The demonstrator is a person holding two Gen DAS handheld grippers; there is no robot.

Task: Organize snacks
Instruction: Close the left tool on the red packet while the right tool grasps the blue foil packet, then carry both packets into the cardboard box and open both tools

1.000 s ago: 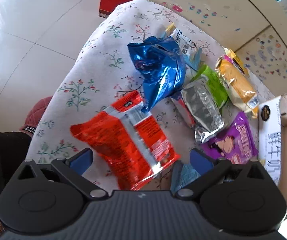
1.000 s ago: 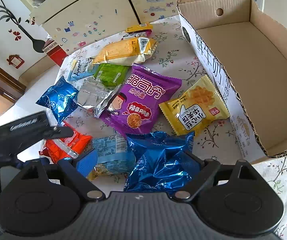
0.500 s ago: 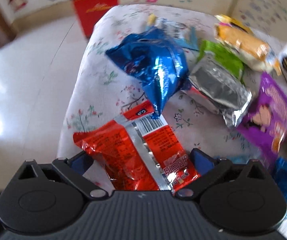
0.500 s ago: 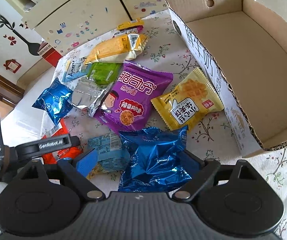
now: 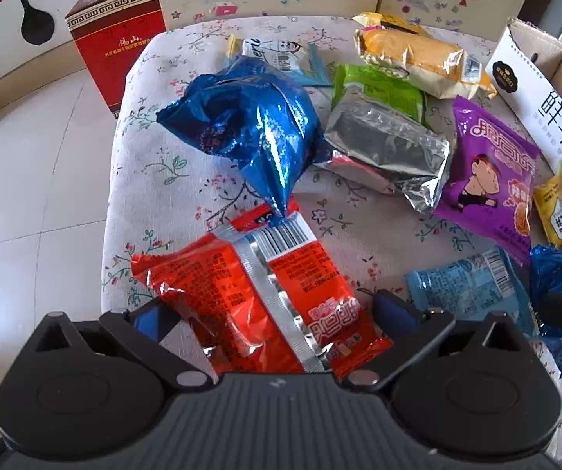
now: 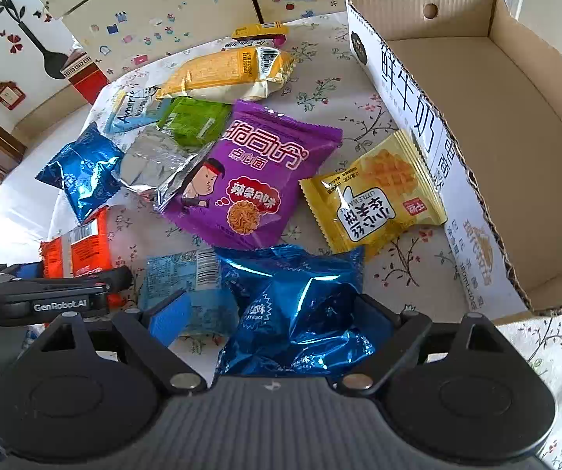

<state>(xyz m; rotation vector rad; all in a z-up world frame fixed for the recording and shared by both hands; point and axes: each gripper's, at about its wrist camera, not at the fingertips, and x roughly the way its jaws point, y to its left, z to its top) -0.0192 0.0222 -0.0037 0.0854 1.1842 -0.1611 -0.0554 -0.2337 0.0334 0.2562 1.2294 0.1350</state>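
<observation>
Red foil sat squarely between the left gripper's (image 5: 269, 315) jaws, which stood spread wide, one blue pad on each side of the red snack packet (image 5: 257, 297) and neither one visibly pressing it. Over on the right, the right gripper (image 6: 271, 313) was spread just as wide around a crumpled blue foil packet (image 6: 296, 313), with a pale blue wrapper (image 6: 187, 286) lying just beside its left pad; whether the pads touched the foil could not be made out. Across the floral tablecloth (image 6: 320, 90) the rest of the snacks lay scattered: a purple noodle-snack bag (image 6: 253, 172) in the middle, a yellow waffle packet (image 6: 375, 199) touching the side of the cardboard box (image 6: 535, 156), a silver foil packet (image 6: 155, 164) overlapping a green packet (image 6: 195, 121), a long yellow cake packet (image 6: 226, 74) further back, and a second blue foil packet (image 5: 249, 125) near the table's edge. Nothing lay inside the box. Beyond the table, a red carton (image 5: 116, 39) stood on the tiled floor.
</observation>
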